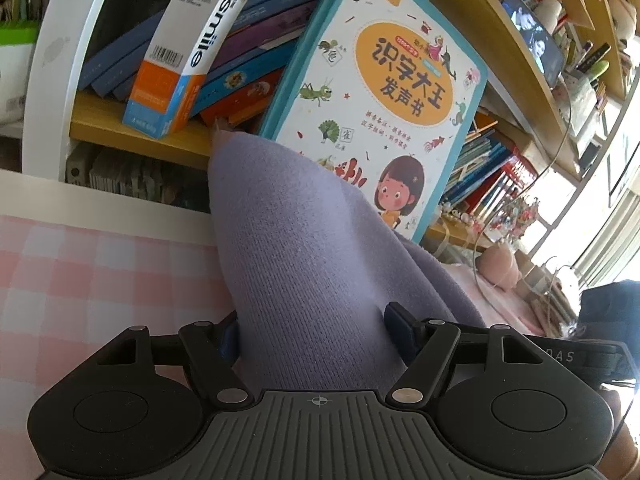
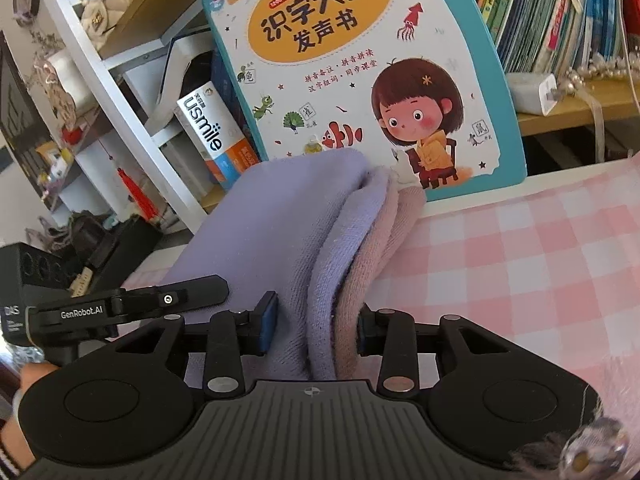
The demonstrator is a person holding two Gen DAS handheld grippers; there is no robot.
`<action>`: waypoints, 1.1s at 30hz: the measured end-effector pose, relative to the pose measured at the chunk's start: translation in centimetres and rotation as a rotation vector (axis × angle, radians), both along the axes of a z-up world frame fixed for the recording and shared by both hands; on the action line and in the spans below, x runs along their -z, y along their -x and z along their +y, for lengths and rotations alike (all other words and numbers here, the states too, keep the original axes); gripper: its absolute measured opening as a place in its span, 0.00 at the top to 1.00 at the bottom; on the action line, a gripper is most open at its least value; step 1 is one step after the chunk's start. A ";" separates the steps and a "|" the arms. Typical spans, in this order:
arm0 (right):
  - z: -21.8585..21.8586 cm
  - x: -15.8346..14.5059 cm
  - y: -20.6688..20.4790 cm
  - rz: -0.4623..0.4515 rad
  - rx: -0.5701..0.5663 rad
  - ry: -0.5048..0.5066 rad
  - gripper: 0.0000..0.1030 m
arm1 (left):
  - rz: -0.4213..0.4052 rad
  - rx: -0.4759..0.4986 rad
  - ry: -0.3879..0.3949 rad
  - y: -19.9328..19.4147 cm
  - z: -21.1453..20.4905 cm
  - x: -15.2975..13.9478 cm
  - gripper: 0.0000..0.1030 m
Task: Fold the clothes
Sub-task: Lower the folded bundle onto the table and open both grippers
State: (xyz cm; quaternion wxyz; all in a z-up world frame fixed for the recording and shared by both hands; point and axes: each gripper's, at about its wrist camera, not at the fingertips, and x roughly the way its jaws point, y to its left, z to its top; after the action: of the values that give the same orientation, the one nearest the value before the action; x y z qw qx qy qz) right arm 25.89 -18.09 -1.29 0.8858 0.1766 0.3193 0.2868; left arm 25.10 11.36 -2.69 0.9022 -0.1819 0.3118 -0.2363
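Mid-fold: left gripper point(image 1: 316, 332) and right gripper point(image 2: 316, 324), jaws both clamped on lilac garment point(image 2: 280, 224), frame centre. Next, prob.: lower evenly onto checked surface point(image 2: 520, 264).

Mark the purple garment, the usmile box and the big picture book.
purple garment point(image 1: 304, 248): left wrist view, middle of the knit fabric.
usmile box point(image 1: 188, 52): left wrist view, side panel by the logo.
picture book point(image 2: 340, 60): right wrist view, front cover.

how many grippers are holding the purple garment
2: the left gripper grips one bunched part of the purple garment, the right gripper another. No more visible.
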 end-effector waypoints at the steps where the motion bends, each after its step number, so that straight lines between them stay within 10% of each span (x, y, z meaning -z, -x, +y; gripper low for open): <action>1: 0.0 0.1 0.0 0.000 -0.001 -0.002 0.65 | 0.001 0.002 0.007 0.0 0.1 0.1 0.29; 8: -0.3 0.7 0.0 0.014 0.016 -0.045 0.56 | -0.013 -0.005 0.037 -0.1 0.4 0.7 0.20; 12: -0.8 0.8 0.5 0.015 0.041 -0.046 0.34 | -0.070 -0.028 -0.037 1.1 0.2 0.5 0.06; 33: -0.3 -0.9 8.5 -0.290 0.126 0.225 0.21 | -0.270 -0.164 -0.171 7.4 0.2 -1.9 0.02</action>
State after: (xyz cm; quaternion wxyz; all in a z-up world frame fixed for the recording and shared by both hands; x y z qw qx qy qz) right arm 17.39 -18.42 -0.35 0.9528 0.0528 0.2068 0.2159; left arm 17.66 11.60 -0.80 0.9642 -0.0960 0.1910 -0.1568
